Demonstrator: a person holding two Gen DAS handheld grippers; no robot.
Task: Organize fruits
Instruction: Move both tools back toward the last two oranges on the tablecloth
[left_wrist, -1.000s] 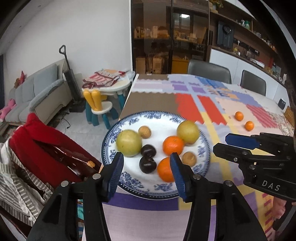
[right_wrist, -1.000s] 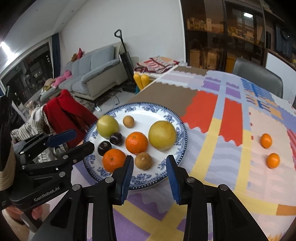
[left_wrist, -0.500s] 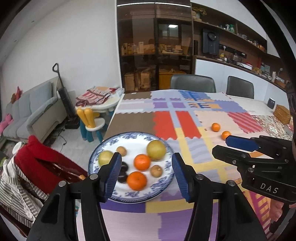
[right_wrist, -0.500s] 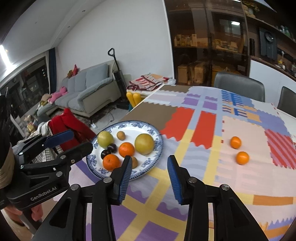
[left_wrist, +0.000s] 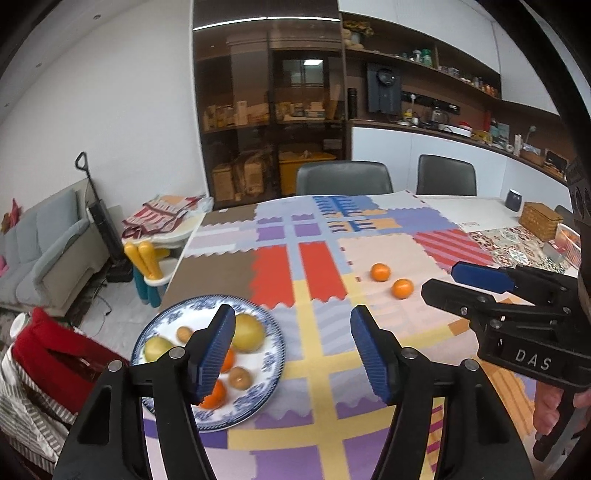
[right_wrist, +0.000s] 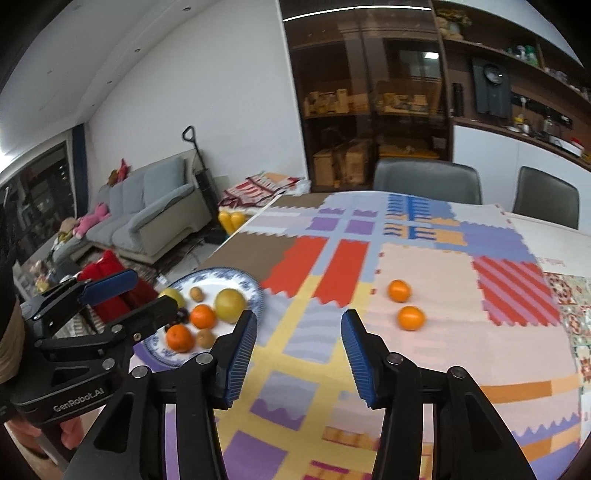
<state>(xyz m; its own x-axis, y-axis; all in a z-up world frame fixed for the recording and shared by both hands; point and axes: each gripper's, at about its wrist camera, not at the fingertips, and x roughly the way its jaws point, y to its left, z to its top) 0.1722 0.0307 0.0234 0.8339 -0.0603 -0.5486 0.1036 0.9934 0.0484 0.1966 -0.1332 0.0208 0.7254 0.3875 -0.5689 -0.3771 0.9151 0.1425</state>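
1. Two loose oranges lie on the patchwork tablecloth (right_wrist: 424, 266), near each other but apart: far orange (right_wrist: 399, 290), near orange (right_wrist: 411, 318). Both sit ahead and slightly right of my right gripper (right_wrist: 298, 350).
2. From my left gripper (left_wrist: 292, 350) the same pair is ahead and to the right: (left_wrist: 380, 272) and (left_wrist: 402, 288).
3. Blue-and-white plate (right_wrist: 255, 286) sits ahead-left of my right gripper, and low left of my left gripper, whose left finger partly covers it.
4. On the plate: big yellow-green fruit (right_wrist: 230, 305), smaller green one (left_wrist: 157, 349), two oranges (right_wrist: 202, 316) (right_wrist: 180, 338), two small brown fruits (right_wrist: 197, 293) (right_wrist: 205, 338), dark plums (right_wrist: 181, 315) mostly hidden behind my other gripper.
5. Left gripper: jaws spread and opening, nothing between them, only tablecloth below.
6. Right gripper: jaws apart, opening, nothing between the pads.
7. Both grippers hang above the table, touching no fruit.
8. Each gripper shows in the other's view, at the side, hand on its grip.
9. Beyond the table: two grey chairs (left_wrist: 343, 177), a dark shelf unit (left_wrist: 269, 110). Off to the left: sofa (right_wrist: 147, 210), red cloth (left_wrist: 48, 343).
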